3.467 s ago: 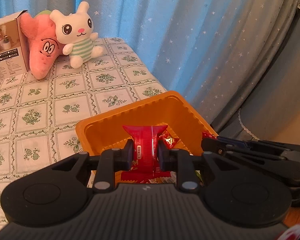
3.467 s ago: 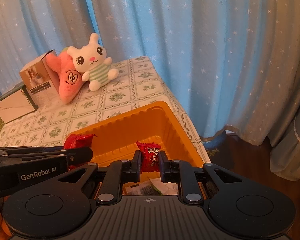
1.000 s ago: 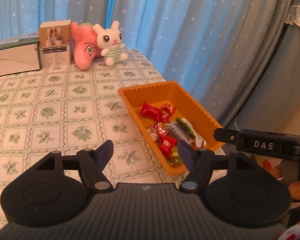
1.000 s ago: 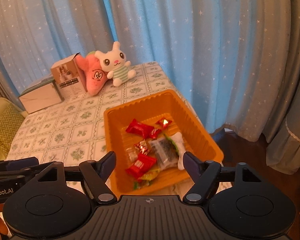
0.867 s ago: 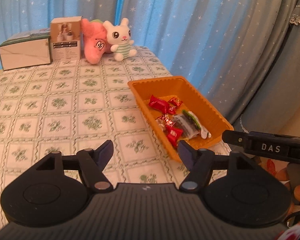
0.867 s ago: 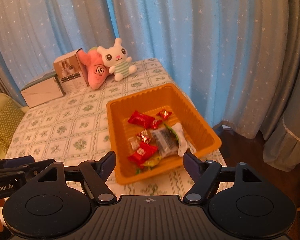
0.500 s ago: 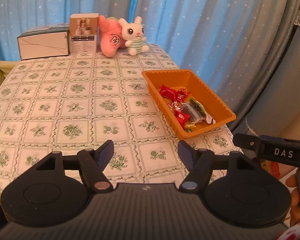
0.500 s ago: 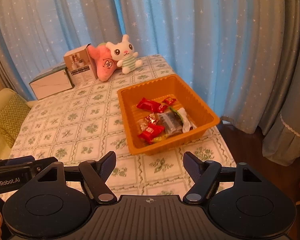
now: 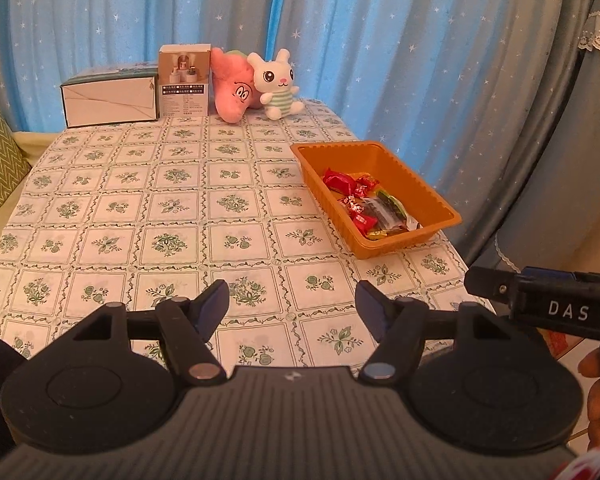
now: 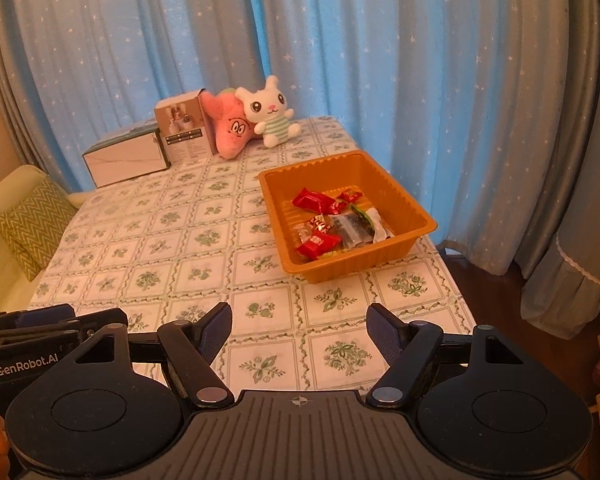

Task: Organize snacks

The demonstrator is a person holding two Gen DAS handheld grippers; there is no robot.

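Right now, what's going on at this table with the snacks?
A person holds a gripper in each hand, and both the left gripper and the right gripper are open and empty, hovering over the near end of the table. The wrapped snacks all lie in the orange tray. No loose snacks show on the tablecloth.

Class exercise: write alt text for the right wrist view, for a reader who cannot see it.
An orange plastic tray of wrapped snacks sits near the right edge of a green-flowered tablecloth, beyond the open, empty right gripper. Two boxes, a pink plush and a white bunny plush line the far edge before blue starry curtains.
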